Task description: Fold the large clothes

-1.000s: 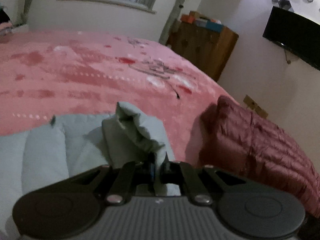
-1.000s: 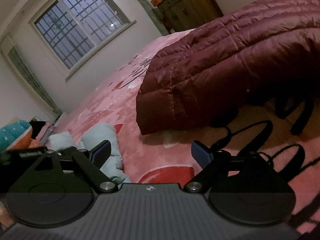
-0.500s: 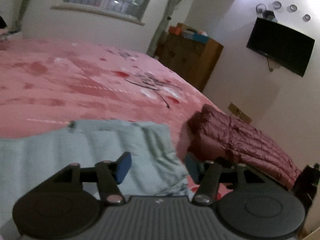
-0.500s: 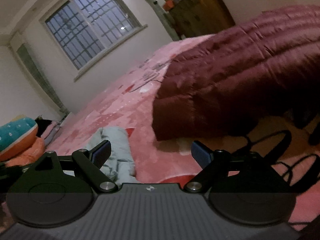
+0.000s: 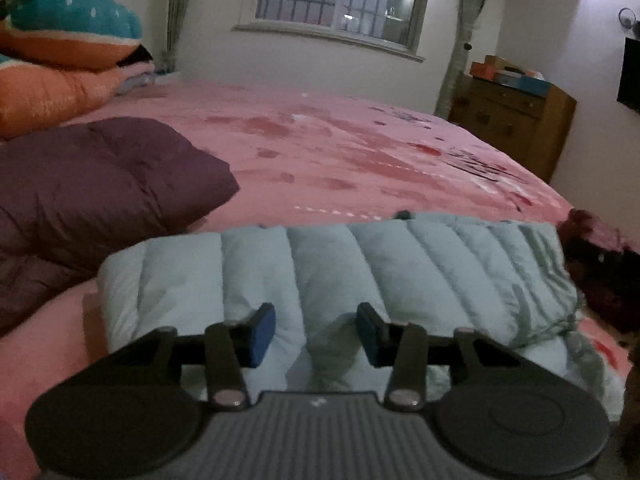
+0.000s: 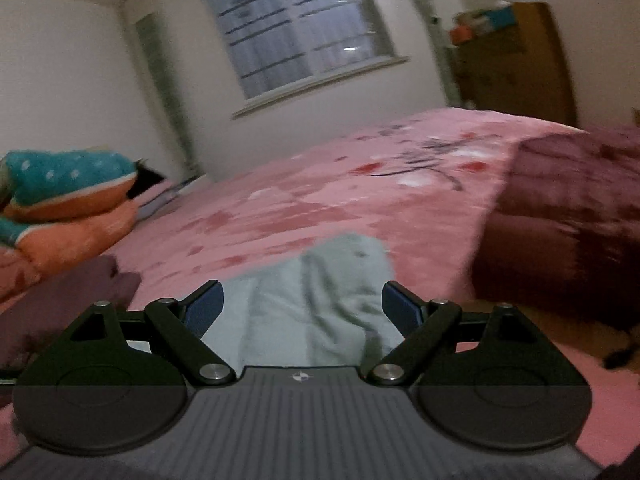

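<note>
A pale blue quilted down jacket (image 5: 360,272) lies folded on the pink bedspread (image 5: 340,160), right in front of my left gripper (image 5: 316,332), which is open and empty just above it. In the right wrist view the same jacket (image 6: 316,300) lies between and beyond the fingers of my right gripper (image 6: 302,306), which is open and empty.
A dark maroon down garment (image 5: 92,184) lies at the left, another maroon one (image 6: 568,220) at the right. Orange and teal bedding (image 5: 52,60) is stacked at the far left. A wooden cabinet (image 5: 516,128) stands by the wall under a barred window (image 5: 340,0).
My left gripper let go of the jacket's bunched fabric, opened and swung left; the jacket now lies flat. My right gripper swung left from the maroon garment toward the blue jacket.
</note>
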A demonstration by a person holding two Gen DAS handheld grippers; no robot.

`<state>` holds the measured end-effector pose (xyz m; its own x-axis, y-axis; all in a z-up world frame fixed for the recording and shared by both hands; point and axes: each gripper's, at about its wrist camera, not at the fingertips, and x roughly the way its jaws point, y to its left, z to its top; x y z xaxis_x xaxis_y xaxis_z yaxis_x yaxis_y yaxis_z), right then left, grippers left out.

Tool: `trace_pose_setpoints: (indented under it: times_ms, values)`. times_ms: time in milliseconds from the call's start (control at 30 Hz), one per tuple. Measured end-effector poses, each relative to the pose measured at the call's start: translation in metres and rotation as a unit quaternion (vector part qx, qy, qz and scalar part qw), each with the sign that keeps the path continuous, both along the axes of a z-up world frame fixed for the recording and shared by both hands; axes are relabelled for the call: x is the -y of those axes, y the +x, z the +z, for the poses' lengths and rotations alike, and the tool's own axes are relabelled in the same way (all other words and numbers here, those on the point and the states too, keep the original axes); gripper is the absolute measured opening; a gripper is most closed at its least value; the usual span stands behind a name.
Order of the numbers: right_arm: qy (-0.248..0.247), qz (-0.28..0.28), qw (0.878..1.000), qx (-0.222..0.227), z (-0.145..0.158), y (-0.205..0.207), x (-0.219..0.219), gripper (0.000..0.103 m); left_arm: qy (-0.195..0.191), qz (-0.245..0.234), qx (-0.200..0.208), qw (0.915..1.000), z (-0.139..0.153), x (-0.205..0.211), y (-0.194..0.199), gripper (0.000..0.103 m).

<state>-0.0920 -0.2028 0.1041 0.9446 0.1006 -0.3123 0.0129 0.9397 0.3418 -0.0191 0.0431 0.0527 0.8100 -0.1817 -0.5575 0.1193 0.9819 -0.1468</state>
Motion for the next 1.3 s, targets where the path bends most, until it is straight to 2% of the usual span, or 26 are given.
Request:
trace_pose_setpoints:
  times_ms: [100, 233, 400, 500, 767, 867, 967, 1133, 1300]
  values:
    - [-0.051, 0.025, 0.998, -0.014, -0.003, 0.019, -0.016, 0.103, 0.020, 0.004, 0.011, 0.9997, -0.006, 0.006, 0.004, 0.043]
    - [-0.100, 0.024, 0.992, -0.078, -0.020, 0.047, -0.025, 0.103, 0.033, 0.002, 0.011, 0.9994, -0.020, 0.007, 0.014, 0.043]
    - [-0.101, 0.003, 0.987, -0.128, -0.030, 0.070, -0.019, 0.103, 0.028, -0.004, 0.006, 0.9996, -0.035, 0.005, 0.024, 0.044]
    - [-0.111, -0.007, 0.983, -0.149, -0.039, 0.076, -0.015, 0.103, 0.040, -0.011, 0.014, 0.9990, -0.043, 0.011, 0.028, 0.044]
    - [-0.126, -0.020, 0.979, -0.156, -0.049, 0.089, -0.012, 0.103, 0.053, -0.015, 0.021, 0.9983, -0.053, 0.016, 0.032, 0.045]
    - [-0.114, -0.015, 0.983, -0.146, -0.043, 0.076, -0.013, 0.103, 0.055, -0.012, 0.023, 0.9982, -0.048, 0.016, 0.029, 0.047]
    - [-0.076, -0.007, 0.988, -0.133, -0.033, 0.057, -0.008, 0.103, 0.065, 0.001, 0.028, 0.9975, -0.032, 0.017, 0.016, 0.050]
    - [-0.044, -0.006, 0.991, -0.125, -0.014, 0.018, 0.012, 0.103, 0.053, 0.012, 0.038, 0.9978, -0.007, 0.009, -0.029, 0.051]
    - [0.000, -0.009, 0.990, -0.140, -0.005, -0.024, 0.034, 0.103, 0.048, 0.018, 0.037, 0.9980, 0.011, -0.004, -0.079, 0.051]
